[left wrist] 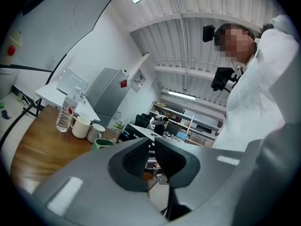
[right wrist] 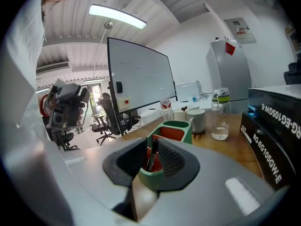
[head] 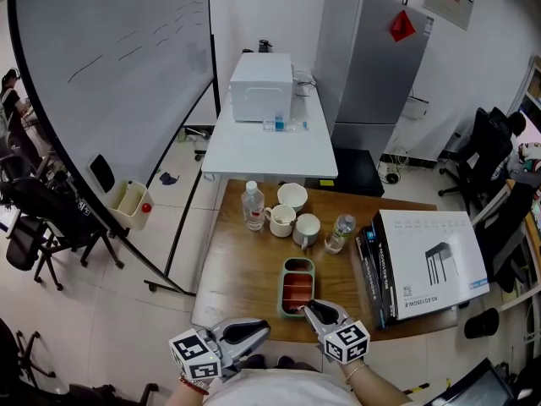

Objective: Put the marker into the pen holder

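A green pen holder (head: 297,266) with an orange inside lies near the front edge of the wooden table (head: 237,277). My right gripper (head: 315,309) hangs over the holder's near end, pointing somewhat down. In the right gripper view a black marker (right wrist: 153,150) stands between the jaws with its lower end inside the pen holder (right wrist: 175,125). It leans by the right pad, and a thin gap shows on its left side, so my right gripper (right wrist: 150,156) is slightly open. My left gripper (head: 256,329) (left wrist: 151,155) is held level at the table's front edge, shut and empty.
Behind the holder stand a water bottle (head: 253,206), two mugs (head: 281,220) (head: 306,229), a white bowl (head: 292,195) and a small green-capped bottle (head: 340,233). Flat cartons (head: 427,260) lie at the right. A white table (head: 269,138) and a whiteboard (head: 110,66) stand beyond.
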